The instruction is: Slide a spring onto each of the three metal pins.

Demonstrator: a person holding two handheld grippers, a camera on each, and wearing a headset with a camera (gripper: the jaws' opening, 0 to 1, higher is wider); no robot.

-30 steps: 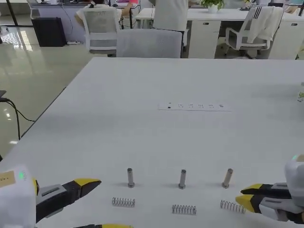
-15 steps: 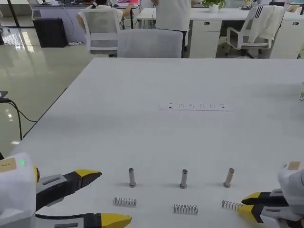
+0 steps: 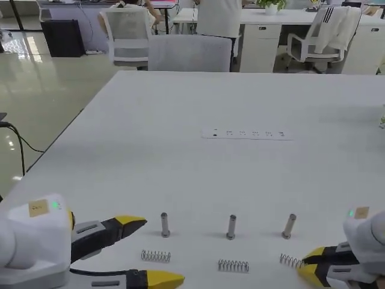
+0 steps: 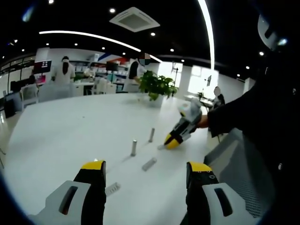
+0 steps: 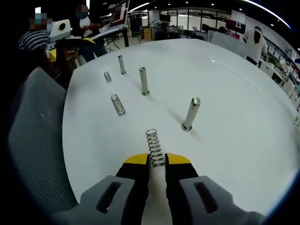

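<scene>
Your right gripper (image 5: 158, 160) sits low at the near right of the table (image 3: 240, 174). Its jaws are narrow, and the near end of the right spring (image 5: 154, 143) lies between the yellow tips. You cannot tell whether the jaws pinch it or only flank it. The rest of the spring lies flat on the table, pointing away from the gripper. Just beyond it and a little to the right in the right gripper view, the right pin (image 3: 289, 225) stands bare.

Your left gripper (image 3: 162, 250) is at the near left with its jaws wide apart and nothing held. In the head view the left spring (image 3: 156, 256) shows in the gap between its tips, but you cannot tell how high the gripper rides over it. The left pin (image 3: 165, 224) stands just beyond that spring.

The three pins stand in a row from left to right, all bare. A spring lies on its side just near of each. The middle pin (image 3: 231, 226) and middle spring (image 3: 233, 265) are clear of both grippers. Farther back, a socket strip (image 3: 246, 134) is set in the table.
</scene>
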